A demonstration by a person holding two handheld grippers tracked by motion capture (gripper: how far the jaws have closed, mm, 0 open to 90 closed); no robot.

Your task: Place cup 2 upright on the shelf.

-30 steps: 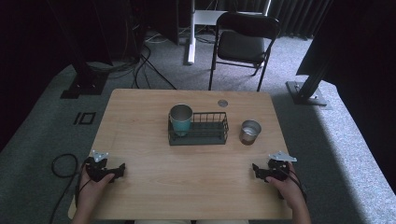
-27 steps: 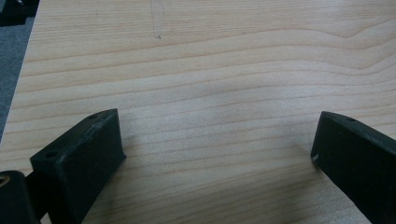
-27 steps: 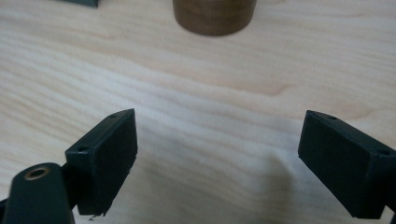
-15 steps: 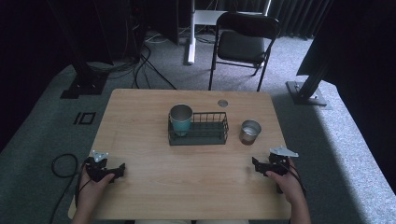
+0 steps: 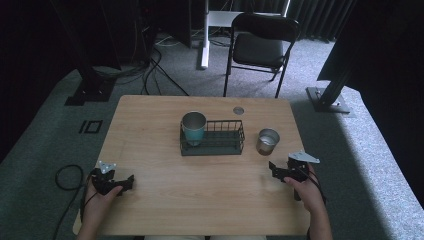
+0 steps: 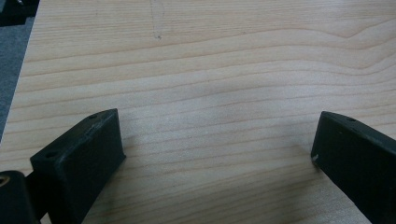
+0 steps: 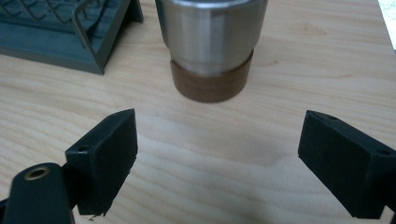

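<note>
1. Right tongs (image 5: 274, 169) sit at the lower right of the high view, jaws spread wide and empty, aimed at the steel cup (image 5: 268, 141) just above them in the frame.
2. The steel cup stands upright on the bench (image 5: 150, 130), right of centre, close beside the right end of the wire rack (image 5: 220, 140) but apart from it. In the right gripper view the cup (image 7: 211, 42) fills the top centre, its brown base band resting on the wood, and the rack corner (image 7: 93, 42) sits at the upper left.
3. Left tongs (image 5: 127, 181) rest at the lower left of the high view, also spread and holding nothing; the left gripper view has bare wood between the jaws.
4. A teal cup (image 5: 193, 127) stands upright in the left end of the rack.
5. Judged step: approach to grasp the steel cup with the right tongs.
6. To do it well: advance straight so the cup stays centred between the jaws, keep them wide until both pads flank the metal wall above the brown band, and hold the tongs level.
7. Risk: the left-hand jaw could clip the rack corner; a low grip on the band could tip the cup.
</note>
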